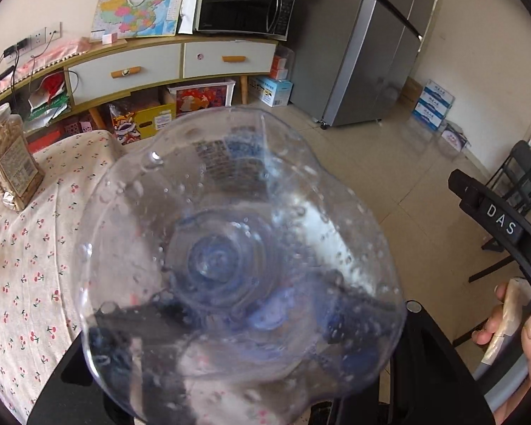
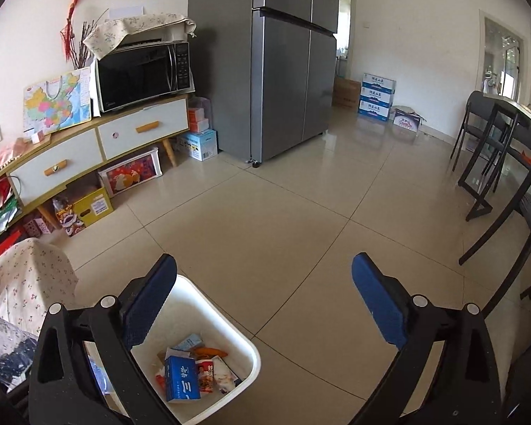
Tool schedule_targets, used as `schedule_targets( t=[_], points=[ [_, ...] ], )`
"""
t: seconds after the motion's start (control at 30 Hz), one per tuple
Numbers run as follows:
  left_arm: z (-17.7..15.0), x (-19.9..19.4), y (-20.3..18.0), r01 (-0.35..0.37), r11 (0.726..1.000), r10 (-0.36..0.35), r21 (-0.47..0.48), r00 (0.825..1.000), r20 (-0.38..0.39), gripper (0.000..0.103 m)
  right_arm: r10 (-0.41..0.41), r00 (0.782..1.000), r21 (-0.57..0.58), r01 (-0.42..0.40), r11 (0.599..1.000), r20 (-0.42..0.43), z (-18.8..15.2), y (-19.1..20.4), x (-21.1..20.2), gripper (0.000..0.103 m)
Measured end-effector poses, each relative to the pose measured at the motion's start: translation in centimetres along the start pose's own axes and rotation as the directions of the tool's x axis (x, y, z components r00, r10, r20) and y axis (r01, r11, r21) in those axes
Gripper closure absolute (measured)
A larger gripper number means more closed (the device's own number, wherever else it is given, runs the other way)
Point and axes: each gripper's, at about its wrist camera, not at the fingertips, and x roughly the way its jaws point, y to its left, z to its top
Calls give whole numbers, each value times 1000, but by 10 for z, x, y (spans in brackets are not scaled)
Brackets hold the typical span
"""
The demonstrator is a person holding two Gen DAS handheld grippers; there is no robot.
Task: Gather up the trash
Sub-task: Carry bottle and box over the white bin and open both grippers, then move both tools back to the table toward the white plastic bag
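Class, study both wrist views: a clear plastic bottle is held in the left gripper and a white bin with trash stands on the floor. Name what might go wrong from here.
1. The wet, droplet-covered plastic bottle fills the left wrist view, so the left gripper's aim at the white bin is largely blind; the drop may miss.
2. The bottle's slick surface may slip early, onto the floral tablecloth or the tiled floor.
3. The open right gripper hangs near the bin and may get in the way.

The bottle [image 1: 237, 265] hides the left tool's fingers and most of the desk's [image 1: 21, 265] right edge. In the right wrist view the bin [image 2: 230, 340] is cut off by the bottom edge, its left side behind a finger [image 2: 148, 301].
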Motion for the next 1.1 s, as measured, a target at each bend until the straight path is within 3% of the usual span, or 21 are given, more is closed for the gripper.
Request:
schedule_targets(
  t=[0.07,0.13,0.2,0.37,0.7,1.1],
  points=[
    [0,6,-6,22,1000,-22,6,1000,-11,51,-7,1000,6,7,1000,3,0,-3,0,8],
    [0,7,-10,24,1000,-24,3,1000,-7,35,-15,1000,11,15,1000,10,0,-4,-2,8],
    [0,3,-11,16,1000,-16,9,1000,4,33,-20,1000,11,19,1000,16,-1,-4,-4,7],
    [0,-14,-2,-112,994,111,16,993,46,26,26,1000,-11,-26,1000,15,-6,13,-13,7],
    [-4,-63,58,-360,932,361,-33,925,119,23,147,988,-205,-136,969,40,-27,95,-50,7],
    [-30,-110,153,-482,867,493,-130,866,79,22,286,958,-352,-264,898,12,-62,190,-94,7]
  ],
)
